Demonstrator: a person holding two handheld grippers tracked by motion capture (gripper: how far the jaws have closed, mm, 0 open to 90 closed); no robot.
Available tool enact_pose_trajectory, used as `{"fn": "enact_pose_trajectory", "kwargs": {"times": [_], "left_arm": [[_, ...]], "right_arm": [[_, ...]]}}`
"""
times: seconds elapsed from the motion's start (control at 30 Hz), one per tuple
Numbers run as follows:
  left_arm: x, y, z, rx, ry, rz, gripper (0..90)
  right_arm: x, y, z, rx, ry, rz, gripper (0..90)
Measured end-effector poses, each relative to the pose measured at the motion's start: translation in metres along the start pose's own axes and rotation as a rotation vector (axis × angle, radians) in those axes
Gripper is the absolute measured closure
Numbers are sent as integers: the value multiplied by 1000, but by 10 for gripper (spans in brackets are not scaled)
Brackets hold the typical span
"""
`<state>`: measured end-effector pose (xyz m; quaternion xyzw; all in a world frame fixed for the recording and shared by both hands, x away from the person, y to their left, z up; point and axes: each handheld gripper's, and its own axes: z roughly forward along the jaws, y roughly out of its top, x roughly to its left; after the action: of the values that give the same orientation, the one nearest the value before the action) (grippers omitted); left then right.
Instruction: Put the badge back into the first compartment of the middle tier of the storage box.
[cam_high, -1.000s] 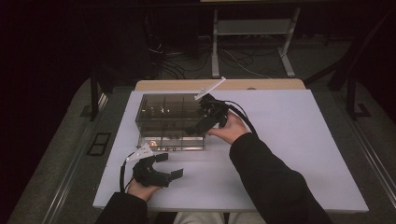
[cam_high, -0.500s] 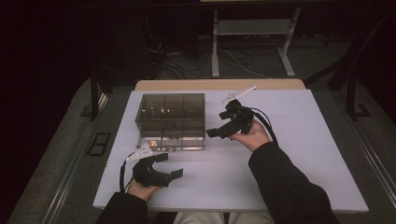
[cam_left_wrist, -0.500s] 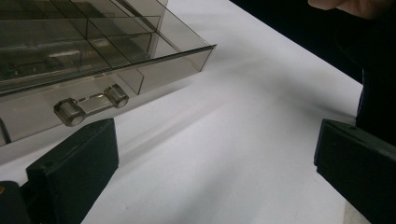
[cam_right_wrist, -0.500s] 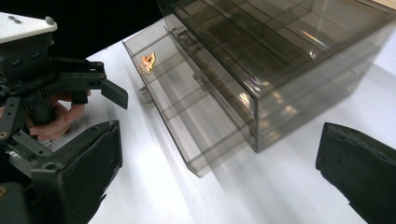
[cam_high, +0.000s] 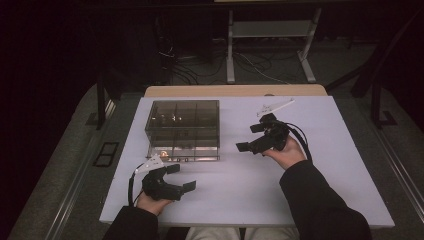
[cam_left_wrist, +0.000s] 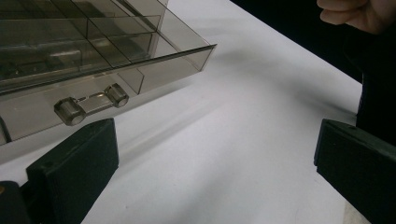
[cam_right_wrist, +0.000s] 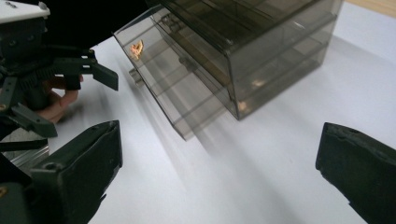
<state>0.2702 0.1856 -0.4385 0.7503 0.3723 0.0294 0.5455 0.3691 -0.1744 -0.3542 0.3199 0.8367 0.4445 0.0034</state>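
— Two grippers on the white table (cam_high: 320, 200), going left to right: how does the first stand?

— Low and left of centre in the high view, the left gripper (cam_high: 181, 178) is held in a hand at the near edge, its jaws wide apart with nothing between them. In the left gripper view only bare table lies between the two black jaws.

— And the smoky clear drawer box (cam_high: 183, 122)?

— Centre-left in the high view, just above that gripper. Its bottom drawer (cam_high: 184, 153) is pulled out toward the person, and its small clear handle (cam_left_wrist: 91, 103) sits at the left of the left gripper view, just above the left-hand jaw. Something small and orange (cam_right_wrist: 137, 47) lies in the drawer.

— The other one?

— Right of centre, the right gripper (cam_high: 251, 138) hovers beside the box, apart from it, jaws spread and empty.
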Motion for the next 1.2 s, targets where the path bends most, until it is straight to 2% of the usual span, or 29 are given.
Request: {"fn": "enact_pose_trajectory", "kwargs": {"times": [0.2, 0.73, 1.2], "left_arm": [[0, 0, 0, 0, 1, -2, 0], [0, -1, 0, 1, 3, -2, 0], [0, -1, -1, -1, 8, -2, 0]], "right_arm": [[-5, -19, -11, -18, -19, 20, 0], [-3, -57, -31, -42, -34, 47, 0], [-3, -103, -54, -74, -80, 112, 0]]}}
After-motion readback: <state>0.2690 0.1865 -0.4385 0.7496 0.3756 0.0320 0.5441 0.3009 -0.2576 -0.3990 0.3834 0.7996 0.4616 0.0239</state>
